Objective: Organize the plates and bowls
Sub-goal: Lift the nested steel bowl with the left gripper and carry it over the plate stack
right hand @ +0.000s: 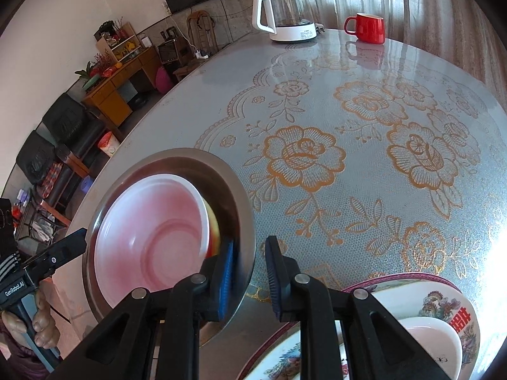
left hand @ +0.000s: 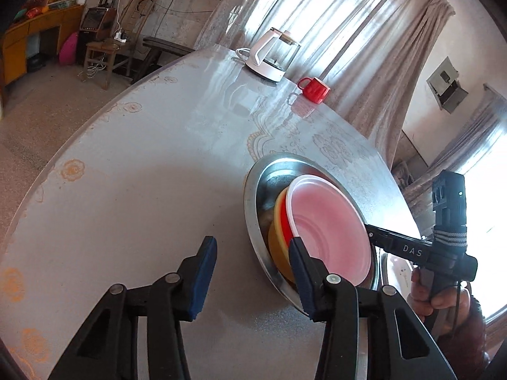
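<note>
While both grippers stand with their jaws apart, neither one clamps anything. Left gripper (left hand: 253,272): released; its right finger lies over the near rim of the steel basin (left hand: 253,221), its left finger hangs above bare table (left hand: 126,174). Right gripper (right hand: 250,275): released; its left blue pad sits inside the basin wall and the right pad outside it, so the rim stands between the pads with a gap on the outer side.

Near right in the right wrist view: a patterned plate (right hand: 443,304) with a dark red border, bearing a white dish (right hand: 434,338) on top; both partly hidden behind the gripper.

Basin contents: a white bowl (right hand: 149,240) with a pink-tinted inside, nested in a red bowl (left hand: 285,231), which in turn sits in a yellow bowl (left hand: 275,247). Only slim edges of the red and yellow ones show. The stack leans toward one side of the basin.

The table carries a grey cloth with orange rose print.

Far edge of table: a red mug (right hand: 367,28) with the handle to the left, and just left of it a white kettle (right hand: 285,15) with a glass body on its base. The two stand near each other, not touching. Curtains (left hand: 348,31) hang behind them.
</note>
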Demonstrator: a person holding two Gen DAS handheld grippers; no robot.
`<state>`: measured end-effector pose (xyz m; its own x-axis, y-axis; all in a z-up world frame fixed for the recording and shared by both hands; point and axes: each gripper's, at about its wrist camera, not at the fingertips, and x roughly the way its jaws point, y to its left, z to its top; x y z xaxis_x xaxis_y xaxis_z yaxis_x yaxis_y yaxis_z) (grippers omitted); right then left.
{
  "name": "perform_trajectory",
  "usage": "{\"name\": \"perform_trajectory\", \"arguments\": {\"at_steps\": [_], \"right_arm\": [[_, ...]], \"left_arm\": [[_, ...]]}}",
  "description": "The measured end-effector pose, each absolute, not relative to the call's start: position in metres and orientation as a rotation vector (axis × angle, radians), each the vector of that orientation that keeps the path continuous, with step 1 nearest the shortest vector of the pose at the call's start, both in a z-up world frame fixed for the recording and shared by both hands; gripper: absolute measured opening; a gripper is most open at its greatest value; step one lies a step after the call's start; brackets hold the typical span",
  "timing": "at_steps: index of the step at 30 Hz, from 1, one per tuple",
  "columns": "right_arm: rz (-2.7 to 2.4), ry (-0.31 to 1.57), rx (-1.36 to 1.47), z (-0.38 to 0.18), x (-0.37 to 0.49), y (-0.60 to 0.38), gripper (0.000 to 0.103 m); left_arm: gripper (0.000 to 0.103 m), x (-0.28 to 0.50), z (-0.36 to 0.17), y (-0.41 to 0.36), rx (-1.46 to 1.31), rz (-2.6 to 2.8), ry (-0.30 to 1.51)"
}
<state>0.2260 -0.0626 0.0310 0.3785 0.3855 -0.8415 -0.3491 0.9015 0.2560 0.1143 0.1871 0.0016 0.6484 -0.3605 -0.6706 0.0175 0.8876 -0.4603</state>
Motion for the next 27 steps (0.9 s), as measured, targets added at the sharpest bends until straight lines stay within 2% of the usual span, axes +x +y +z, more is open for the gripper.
{"name": "perform_trajectory", "arguments": {"at_steps": [2, 4, 16, 27], "right_arm": [[0.476, 1.092, 0.045, 0.028, 0.226, -0.060, 0.016], [0.481, 1.082, 0.038, 0.028, 0.223, -0.057, 0.013], [0.451, 1.023, 0.089, 0.046, 0.205, -0.069, 0.013], [0.408, 0.923, 0.165, 0.084, 0.169, -0.113, 0.013]], "left_arm": [[0.027, 0.117, -0.002, 0.182, -0.435, -0.228, 0.850], [0.018, 0.116, 0.000, 0.177, -0.433, -0.238, 0.842], [0.018, 0.096, 0.025, 0.171, -0.404, -0.266, 0.785], [0.018, 0.085, 0.063, 0.128, -0.324, -0.384, 0.732]]}}
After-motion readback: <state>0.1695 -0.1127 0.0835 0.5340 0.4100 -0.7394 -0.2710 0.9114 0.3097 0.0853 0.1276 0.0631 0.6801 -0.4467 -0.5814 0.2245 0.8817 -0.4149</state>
